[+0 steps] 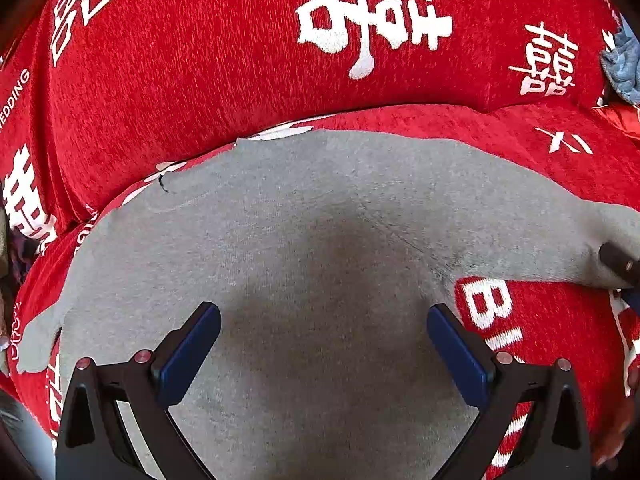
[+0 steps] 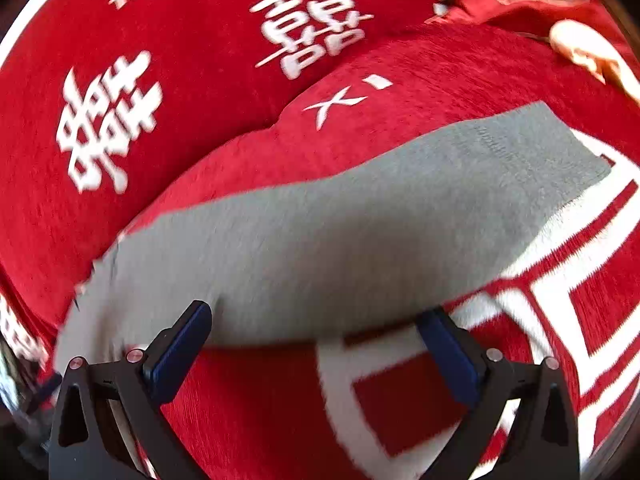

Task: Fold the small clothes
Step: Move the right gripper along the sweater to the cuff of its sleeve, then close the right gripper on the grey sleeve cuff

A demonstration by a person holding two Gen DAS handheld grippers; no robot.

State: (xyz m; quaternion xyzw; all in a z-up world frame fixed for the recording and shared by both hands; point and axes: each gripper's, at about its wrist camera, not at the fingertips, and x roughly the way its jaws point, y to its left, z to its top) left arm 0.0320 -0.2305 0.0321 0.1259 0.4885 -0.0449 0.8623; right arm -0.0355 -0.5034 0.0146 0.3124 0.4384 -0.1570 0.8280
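A grey garment (image 1: 320, 240) lies spread flat on a red sofa seat. My left gripper (image 1: 324, 316) hovers open just above its middle, nothing between the blue pads. One grey sleeve runs off to the right, where the other gripper's dark finger (image 1: 618, 260) shows at its end. In the right wrist view the same grey sleeve (image 2: 360, 216) stretches from lower left to its cuff (image 2: 552, 148) at upper right. My right gripper (image 2: 316, 316) stands open over the sleeve's near edge, holding nothing.
The red sofa cover (image 1: 200, 80) carries large white characters, and its backrest rises behind the seat. A blue-grey cloth (image 1: 624, 64) lies at the far right on the backrest. A shiny red cushion with a pale figure (image 2: 580, 48) sits at the upper right.
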